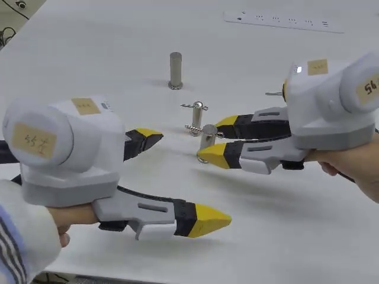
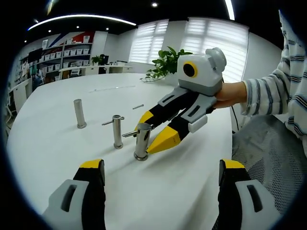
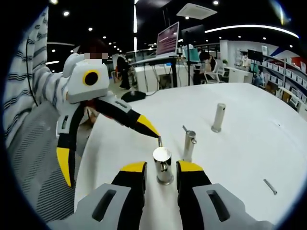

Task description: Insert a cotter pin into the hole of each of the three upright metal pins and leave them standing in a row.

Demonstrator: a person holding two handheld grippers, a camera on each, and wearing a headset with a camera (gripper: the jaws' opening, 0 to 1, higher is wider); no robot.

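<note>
The white-and-grey left gripper (image 1: 194,178) and matching right gripper (image 1: 210,139) have black jaws tipped in yellow and tan paper labels (image 1: 86,106). The three cylindrical metal pins (image 1: 176,70) are shiny silver against a plain white tabletop (image 1: 284,225). The person's sleeve (image 2: 273,96) is white with blue-grey stripes.

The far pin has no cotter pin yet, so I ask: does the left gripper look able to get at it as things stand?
Probably yes. The left gripper is open and empty, with bare table between it and the far pin; the middle pin, near pin and right gripper stand to one side.
</note>
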